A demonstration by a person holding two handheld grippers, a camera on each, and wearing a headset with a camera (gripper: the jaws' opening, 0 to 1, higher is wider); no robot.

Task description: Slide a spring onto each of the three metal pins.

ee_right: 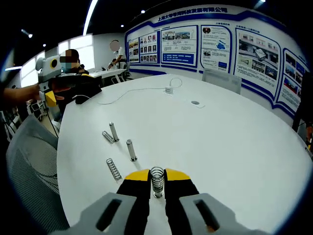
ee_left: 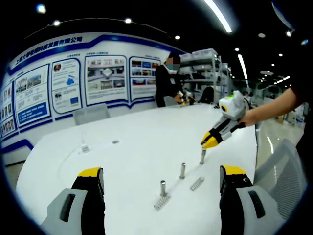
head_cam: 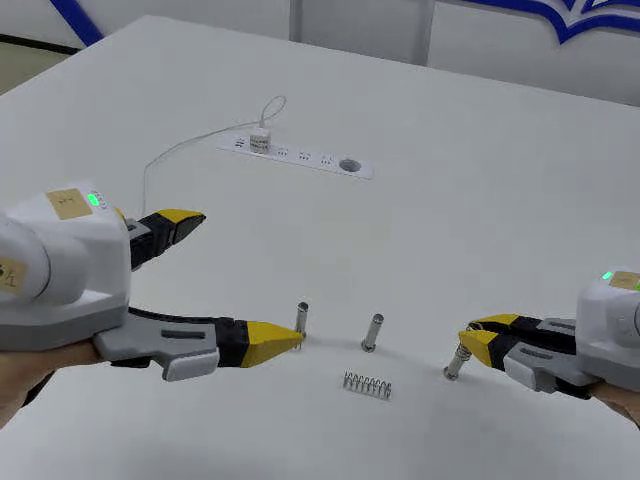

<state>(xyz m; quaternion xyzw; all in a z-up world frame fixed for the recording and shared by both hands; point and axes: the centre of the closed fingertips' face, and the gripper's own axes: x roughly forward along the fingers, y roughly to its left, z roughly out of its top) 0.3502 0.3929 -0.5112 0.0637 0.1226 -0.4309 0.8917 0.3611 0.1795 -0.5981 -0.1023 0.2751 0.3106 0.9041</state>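
Observation:
Three short metal pins stand in a row on the white table: the left pin (head_cam: 302, 318), the middle pin (head_cam: 372, 332) and the right pin (head_cam: 457, 362). One loose spring (head_cam: 367, 385) lies flat in front of the middle pin. My left gripper (head_cam: 235, 280) is open wide, its lower yellow tip just beside the left pin. My right gripper (head_cam: 478, 338) is at the right pin. In the right gripper view my right gripper (ee_right: 157, 172) is shut on an upright spring (ee_right: 157, 180) over that pin. Another spring (ee_left: 162, 201) lies by the left pin (ee_left: 163, 187).
A white power strip (head_cam: 297, 156) with a plugged-in adapter and cable lies farther back on the table. Another person (ee_left: 166, 81) stands beyond the far side of the table, and wall posters hang behind.

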